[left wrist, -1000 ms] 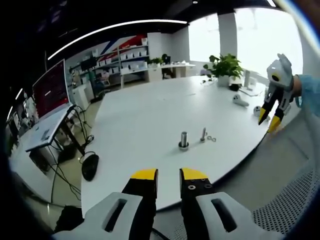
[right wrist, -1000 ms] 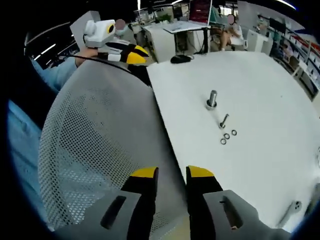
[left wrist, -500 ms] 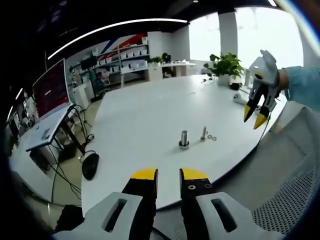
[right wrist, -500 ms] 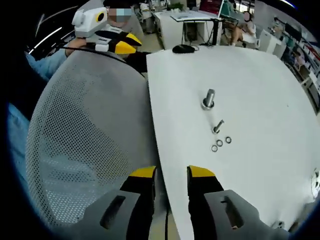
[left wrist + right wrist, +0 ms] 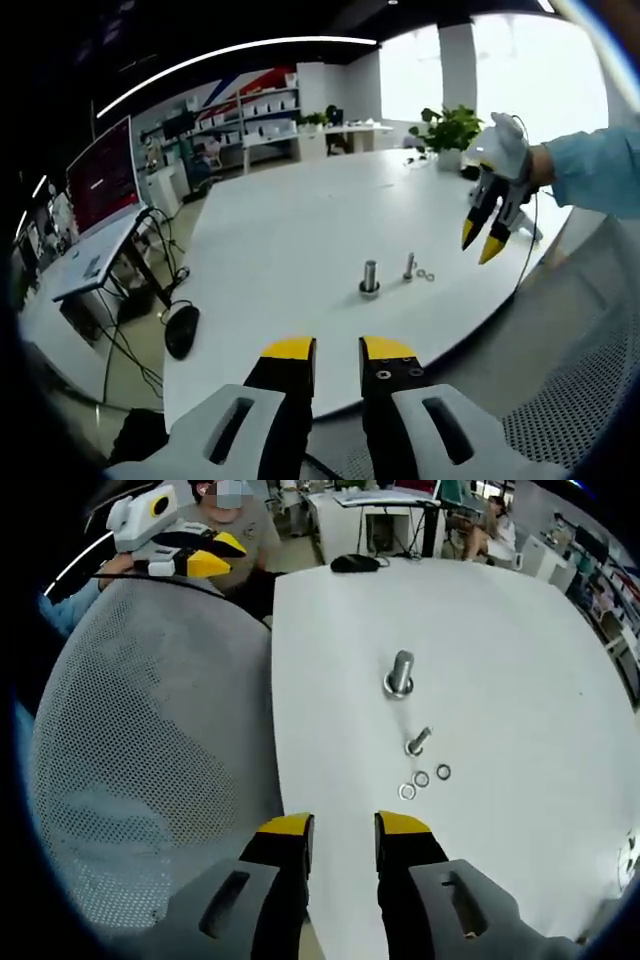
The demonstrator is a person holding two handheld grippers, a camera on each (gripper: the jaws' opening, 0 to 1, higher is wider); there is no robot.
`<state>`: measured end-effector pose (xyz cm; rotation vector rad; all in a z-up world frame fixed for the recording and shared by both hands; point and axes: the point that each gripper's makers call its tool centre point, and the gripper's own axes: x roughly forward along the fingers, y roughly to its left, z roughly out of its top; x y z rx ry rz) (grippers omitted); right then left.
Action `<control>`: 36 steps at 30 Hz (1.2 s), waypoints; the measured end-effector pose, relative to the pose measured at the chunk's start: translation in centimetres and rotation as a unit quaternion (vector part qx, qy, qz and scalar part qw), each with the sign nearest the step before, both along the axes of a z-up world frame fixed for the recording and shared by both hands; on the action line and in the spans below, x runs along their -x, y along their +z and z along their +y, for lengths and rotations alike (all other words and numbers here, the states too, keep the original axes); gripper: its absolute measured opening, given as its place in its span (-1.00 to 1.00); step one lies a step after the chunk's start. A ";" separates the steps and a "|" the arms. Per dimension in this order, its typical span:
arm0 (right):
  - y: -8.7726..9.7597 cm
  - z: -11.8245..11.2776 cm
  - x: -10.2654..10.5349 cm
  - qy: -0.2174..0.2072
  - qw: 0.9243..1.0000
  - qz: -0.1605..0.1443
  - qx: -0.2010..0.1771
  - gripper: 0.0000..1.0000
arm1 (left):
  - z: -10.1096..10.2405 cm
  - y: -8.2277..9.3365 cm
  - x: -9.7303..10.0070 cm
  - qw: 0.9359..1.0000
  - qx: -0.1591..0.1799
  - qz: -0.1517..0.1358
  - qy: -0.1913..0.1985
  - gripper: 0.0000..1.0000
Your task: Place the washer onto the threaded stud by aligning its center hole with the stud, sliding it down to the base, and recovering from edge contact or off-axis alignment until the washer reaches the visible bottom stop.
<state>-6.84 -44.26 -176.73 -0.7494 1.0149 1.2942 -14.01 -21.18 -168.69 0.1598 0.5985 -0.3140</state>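
We see a white table [image 5: 290, 230], a mesh chair [image 5: 130, 750], shelves [image 5: 245, 115] along the far wall, a bright window [image 5: 520, 60], a plant [image 5: 450, 128], and a red screen [image 5: 100, 180].

We see each hand-held gripper built alike: the left hand-held gripper [image 5: 337, 352] and the right hand-held gripper [image 5: 341, 827] have two black jaws capped in yellow, set on light grey bodies with slotted openings; small screws dot one left jaw. A light blue sleeve [image 5: 590, 172] and thin dark cable [image 5: 527, 252] trail the right one.
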 end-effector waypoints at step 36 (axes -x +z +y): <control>-6.7 -0.4 -1.6 0.016 0.997 0.029 0.065 -0.45 | 0.1 0.1 0.0 1.000 -0.004 -0.005 0.000 -0.70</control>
